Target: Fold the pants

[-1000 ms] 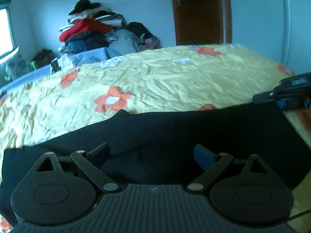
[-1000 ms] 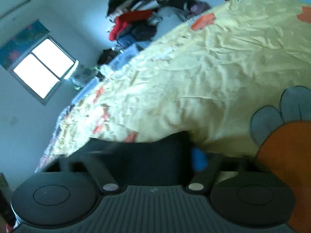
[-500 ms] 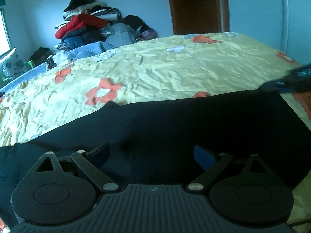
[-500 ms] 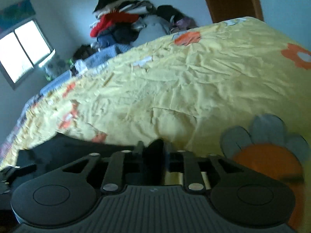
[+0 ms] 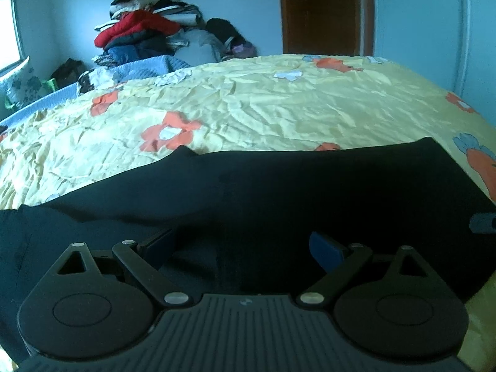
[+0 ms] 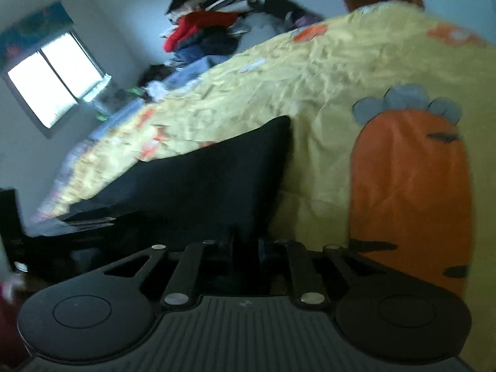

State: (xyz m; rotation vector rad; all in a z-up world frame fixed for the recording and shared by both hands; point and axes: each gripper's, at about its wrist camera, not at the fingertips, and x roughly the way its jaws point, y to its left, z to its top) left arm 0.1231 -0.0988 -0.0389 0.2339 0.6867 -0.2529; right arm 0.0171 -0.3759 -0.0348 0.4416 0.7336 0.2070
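Note:
Black pants (image 5: 310, 192) lie spread flat across the near part of the yellow flowered bedspread (image 5: 279, 108). My left gripper (image 5: 243, 245) hovers open just over the pants' middle, its blue-padded fingers (image 5: 327, 248) wide apart with nothing clamped. In the right wrist view the pants (image 6: 210, 173) run from the left down to my right gripper (image 6: 246, 243), whose jaws are closing with dark cloth from the pants' right edge between them. The tip of my right gripper (image 5: 482, 221) also shows at the pants' right edge in the left wrist view.
A heap of clothes (image 5: 145, 37) is piled at the bed's far side by the wall. A brown door (image 5: 322, 12) stands behind the bed and a window (image 6: 52, 83) is at the left. A large orange flower print (image 6: 412, 192) marks the bedspread right of the pants.
My right gripper left the pants' far right corner, came nearer along their right edge, and its jaws drew together. The left gripper stayed open over the pants.

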